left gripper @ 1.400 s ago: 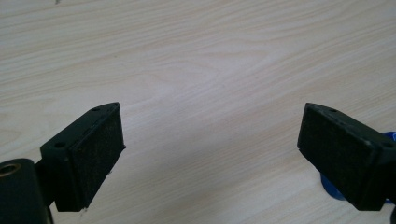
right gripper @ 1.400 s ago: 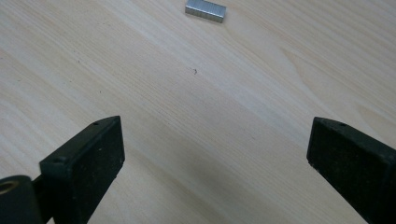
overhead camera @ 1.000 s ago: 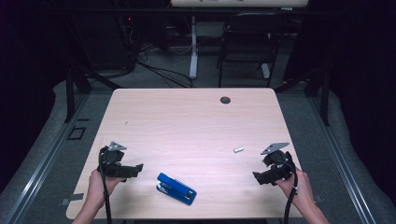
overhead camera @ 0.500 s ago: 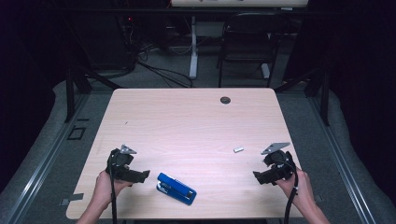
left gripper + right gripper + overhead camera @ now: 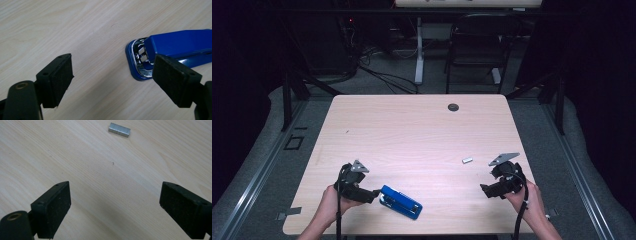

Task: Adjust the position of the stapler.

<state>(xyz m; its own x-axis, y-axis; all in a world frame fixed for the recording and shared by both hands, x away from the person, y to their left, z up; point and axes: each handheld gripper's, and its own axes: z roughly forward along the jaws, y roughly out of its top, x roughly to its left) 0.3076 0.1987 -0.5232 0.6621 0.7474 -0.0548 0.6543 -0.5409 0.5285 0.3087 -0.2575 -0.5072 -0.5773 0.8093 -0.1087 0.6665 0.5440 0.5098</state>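
Left gripper: fingers stand wide with nothing between the pads, having just closed in slightly. The blue stapler lies flat on the surface just beyond the right-hand finger, its open metal end toward the gripper, apart from both pads. From above, this gripper sits just beside the stapler near the front edge. Right gripper: fingers wide, holding nothing, over bare wood. A small strip of staples lies ahead of it, well apart.
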